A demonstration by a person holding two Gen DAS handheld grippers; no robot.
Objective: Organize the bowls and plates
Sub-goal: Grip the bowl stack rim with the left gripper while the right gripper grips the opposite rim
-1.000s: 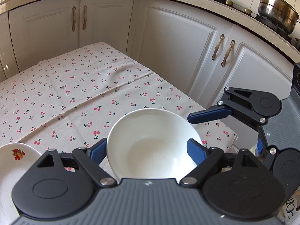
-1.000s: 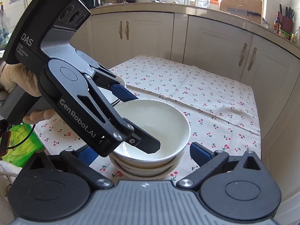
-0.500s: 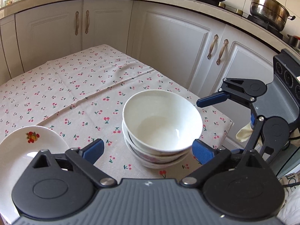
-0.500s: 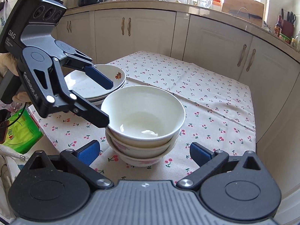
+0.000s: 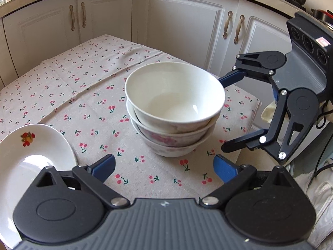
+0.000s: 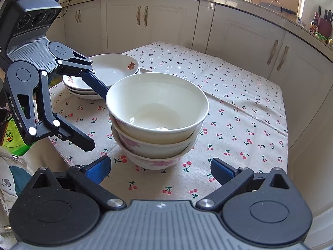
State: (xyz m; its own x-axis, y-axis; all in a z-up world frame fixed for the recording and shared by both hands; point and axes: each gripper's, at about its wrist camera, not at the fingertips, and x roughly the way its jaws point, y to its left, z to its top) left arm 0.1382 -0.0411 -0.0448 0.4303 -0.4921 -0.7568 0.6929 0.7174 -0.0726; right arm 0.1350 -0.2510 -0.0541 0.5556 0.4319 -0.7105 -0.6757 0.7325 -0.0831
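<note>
in the left wrist view the left gripper (image 5: 164, 165) has just been opening and its blue fingers (image 5: 104, 165) now stand wide apart with nothing between them, low over the cherry-print tablecloth (image 5: 83, 83) on the table. just ahead sits the stack of three bowls (image 5: 172, 112), a plain white bowl (image 5: 174, 95) nested on two with pink flowers. the right gripper (image 5: 226, 112) comes in from the right, fingers spread, one tip near the top bowl's rim, the other low beside the stack. a white plate with a fruit motif (image 5: 31, 156) lies at lower left. in the right wrist view the right gripper (image 6: 160, 168) shows its fingers (image 6: 220, 169) apart and empty, short of the bowl stack (image 6: 156, 120). the left gripper (image 6: 91, 112) is at left, fingers open, clear of the bowls. behind it a stack of plates (image 6: 104, 77) rests on the cloth, near the bowls but apart.
</note>
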